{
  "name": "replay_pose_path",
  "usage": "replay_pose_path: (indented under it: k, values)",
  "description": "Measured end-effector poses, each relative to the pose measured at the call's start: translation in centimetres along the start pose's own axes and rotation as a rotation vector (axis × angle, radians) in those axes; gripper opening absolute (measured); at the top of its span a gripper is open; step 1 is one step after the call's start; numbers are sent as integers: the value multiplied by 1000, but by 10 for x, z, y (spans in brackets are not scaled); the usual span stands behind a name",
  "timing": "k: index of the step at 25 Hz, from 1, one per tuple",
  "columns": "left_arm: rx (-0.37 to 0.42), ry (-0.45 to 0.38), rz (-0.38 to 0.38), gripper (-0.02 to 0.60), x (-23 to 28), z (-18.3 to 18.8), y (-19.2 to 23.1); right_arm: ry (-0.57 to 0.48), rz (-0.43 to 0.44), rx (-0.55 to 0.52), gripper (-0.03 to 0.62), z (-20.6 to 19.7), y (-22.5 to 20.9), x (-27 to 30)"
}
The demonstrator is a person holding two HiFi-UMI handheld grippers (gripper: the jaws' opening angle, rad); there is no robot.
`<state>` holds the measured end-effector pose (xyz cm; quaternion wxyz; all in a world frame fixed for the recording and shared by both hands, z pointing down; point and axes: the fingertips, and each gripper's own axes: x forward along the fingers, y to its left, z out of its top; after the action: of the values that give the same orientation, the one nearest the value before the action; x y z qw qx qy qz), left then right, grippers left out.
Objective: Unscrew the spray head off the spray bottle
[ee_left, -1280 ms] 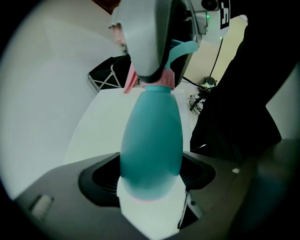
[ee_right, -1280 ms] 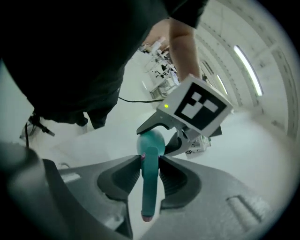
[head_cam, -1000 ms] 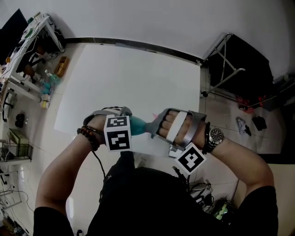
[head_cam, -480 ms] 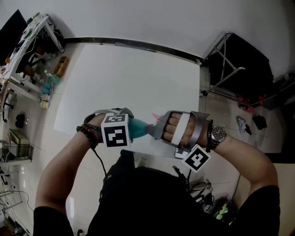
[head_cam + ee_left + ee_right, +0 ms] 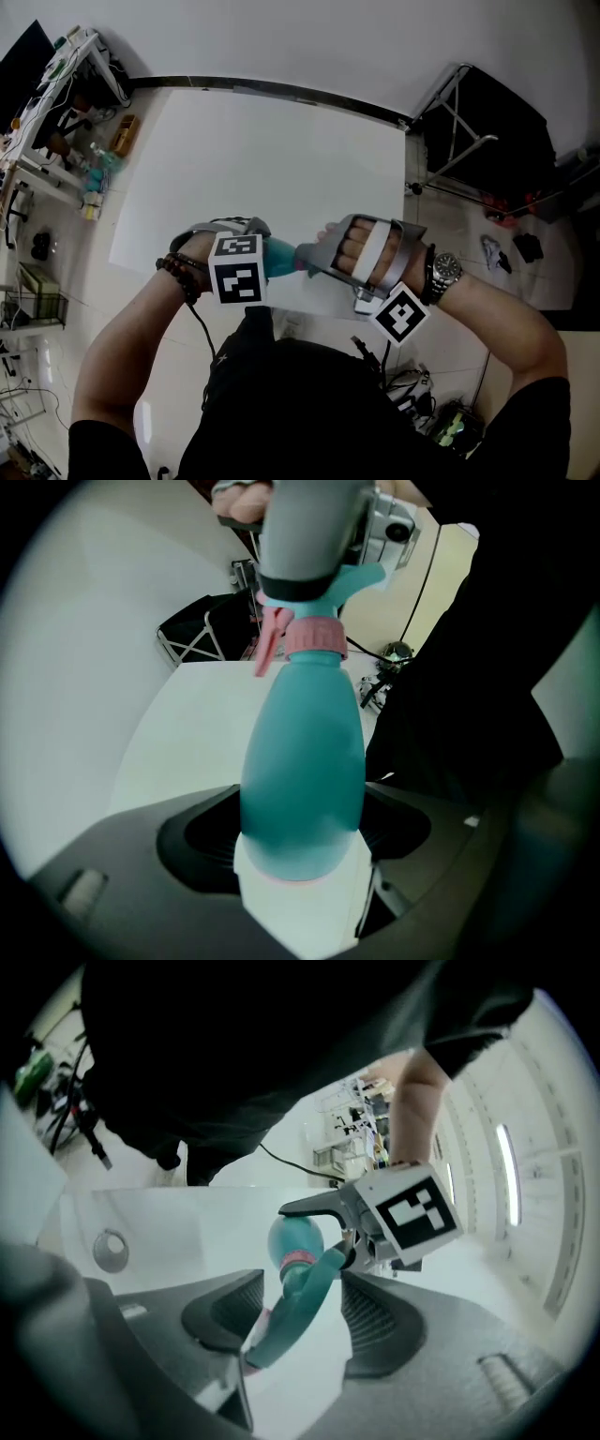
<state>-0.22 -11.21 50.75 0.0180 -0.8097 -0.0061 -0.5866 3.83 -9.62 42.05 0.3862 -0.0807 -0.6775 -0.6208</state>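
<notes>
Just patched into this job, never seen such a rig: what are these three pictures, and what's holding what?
No robot: a person holds a gripper in each hand. The head view looks down from the person's head onto a white table. The other two views come from cameras riding on each gripper, looking along its jaws. The left gripper is clamped on a teal spray bottle, held over the table. The right gripper surrounds the spray head; its jaws have just been opening, pads clear of it.

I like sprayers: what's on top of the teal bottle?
A pink collar, pink trigger, teal spray head. The right gripper, jaws just opened around it, hides most from above.
</notes>
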Motion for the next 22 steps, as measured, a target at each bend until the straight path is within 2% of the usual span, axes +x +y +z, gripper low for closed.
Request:
replay_pose_path:
  k: [2, 5, 7, 9, 12, 14, 17, 19, 22]
  values:
    - [-2, 16, 42, 399, 1, -4, 6, 21, 35, 140, 284, -11, -2, 1]
    - [-13, 37, 107, 399, 2, -10, 16, 33, 62, 396, 309, -25, -9, -5]
    - [-27, 51, 155, 399, 1, -16, 24, 21, 76, 630, 314, -34, -17, -12]
    - [-46, 65, 211, 399, 0, -23, 34, -18, 99, 925, 314, -43, -24, -18]
    - [-82, 83, 309, 399, -5, -31, 52, -127, 154, 1456, 313, -56, -35, -25]
    - [-111, 88, 375, 399, -9, -35, 64, -205, 231, 1823, 311, -59, -38, -29]
    - [-153, 86, 463, 399, -16, -40, 77, -437, 393, 2303, 308, -47, -46, -33]
    - [-167, 88, 512, 399, -19, -41, 84, -594, 446, 2524, 307, -43, -50, -28]
    - [-160, 97, 565, 399, -24, -41, 90, -637, 407, 2717, 305, -51, -44, -9]
